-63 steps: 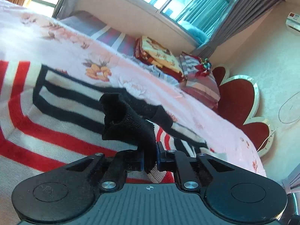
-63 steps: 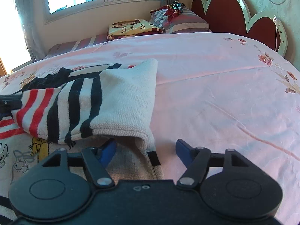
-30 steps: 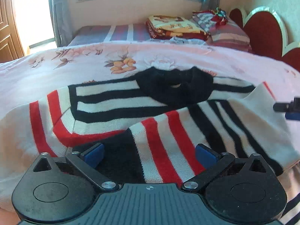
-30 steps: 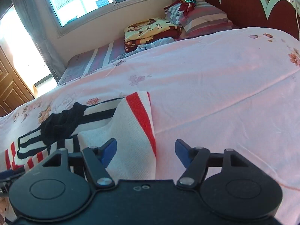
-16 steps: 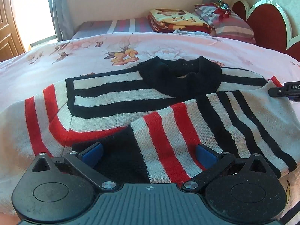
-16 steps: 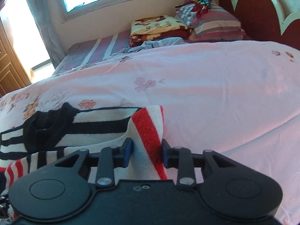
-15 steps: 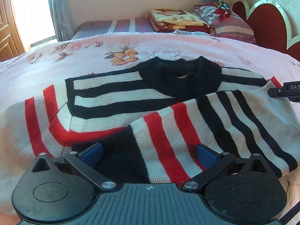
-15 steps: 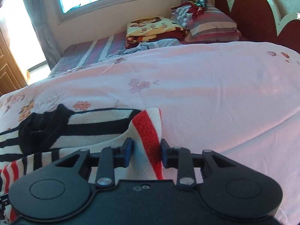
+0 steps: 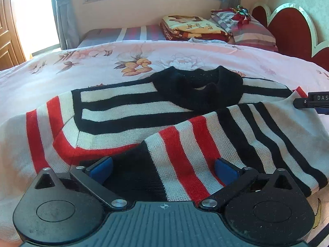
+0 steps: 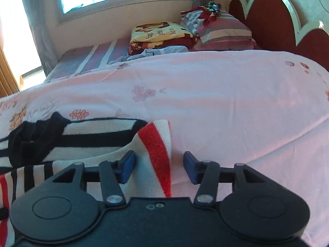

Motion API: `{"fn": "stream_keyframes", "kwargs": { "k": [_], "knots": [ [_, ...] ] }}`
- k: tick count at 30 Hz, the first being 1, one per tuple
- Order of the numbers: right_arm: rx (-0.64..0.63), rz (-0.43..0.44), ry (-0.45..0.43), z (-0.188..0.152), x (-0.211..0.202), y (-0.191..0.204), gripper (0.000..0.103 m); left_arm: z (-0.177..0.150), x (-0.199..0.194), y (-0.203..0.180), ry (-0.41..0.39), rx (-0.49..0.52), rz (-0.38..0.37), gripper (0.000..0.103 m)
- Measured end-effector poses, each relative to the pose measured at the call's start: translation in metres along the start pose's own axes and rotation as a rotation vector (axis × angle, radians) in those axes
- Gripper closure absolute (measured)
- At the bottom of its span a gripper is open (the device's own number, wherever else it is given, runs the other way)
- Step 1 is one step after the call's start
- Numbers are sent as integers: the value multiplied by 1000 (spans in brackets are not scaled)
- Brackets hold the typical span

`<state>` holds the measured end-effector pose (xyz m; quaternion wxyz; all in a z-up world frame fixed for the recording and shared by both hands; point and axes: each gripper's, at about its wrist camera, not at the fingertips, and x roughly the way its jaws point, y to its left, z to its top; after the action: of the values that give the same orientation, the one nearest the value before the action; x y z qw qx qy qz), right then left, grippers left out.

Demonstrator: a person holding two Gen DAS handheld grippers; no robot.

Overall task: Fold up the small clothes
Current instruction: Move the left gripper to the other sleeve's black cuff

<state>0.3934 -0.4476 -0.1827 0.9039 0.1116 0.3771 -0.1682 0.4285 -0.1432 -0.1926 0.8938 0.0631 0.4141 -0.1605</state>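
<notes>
A red, black and white striped sweater [image 9: 127, 111] with a black collar [image 9: 197, 90] lies on the pink bed. One sleeve [image 9: 205, 144] is folded across its front. My left gripper [image 9: 163, 167] hovers open just above that sleeve's lower end, its pads well apart. In the right wrist view my right gripper [image 10: 159, 164] has its jaws opening. The sweater's red-striped edge [image 10: 156, 144] lies loose between the pads, which do not press on it. The tip of the right gripper [image 9: 312, 100] shows at the far right of the left wrist view.
Pink floral bedsheet [image 10: 226, 103] stretches wide to the right of the sweater. A folded blanket [image 9: 191, 26] and striped pillows [image 9: 250, 33] lie at the back near the red headboard [image 9: 292, 33]. A window and curtains stand behind.
My right gripper's jaws, pinched on the red-striped edge half a second ago, have parted and the cloth lies loose. The left gripper has stayed open in the same spot.
</notes>
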Motion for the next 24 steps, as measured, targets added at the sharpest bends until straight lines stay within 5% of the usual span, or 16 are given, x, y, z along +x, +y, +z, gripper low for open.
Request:
{"fn": "stream_keyframes", "kwargs": {
  "k": [6,14,24],
  "knots": [
    [22,-27,-43,-2,-33,2,50,-4,-29,24,11,-108,-30,0],
    [-192,237,-42,-37,-79,102,44,-48,-70,100,40,-346,-51,0],
    [-316,360,0,-78,-82,214,43,-113,-120,229,-21,-726,104,0]
  ]
}}
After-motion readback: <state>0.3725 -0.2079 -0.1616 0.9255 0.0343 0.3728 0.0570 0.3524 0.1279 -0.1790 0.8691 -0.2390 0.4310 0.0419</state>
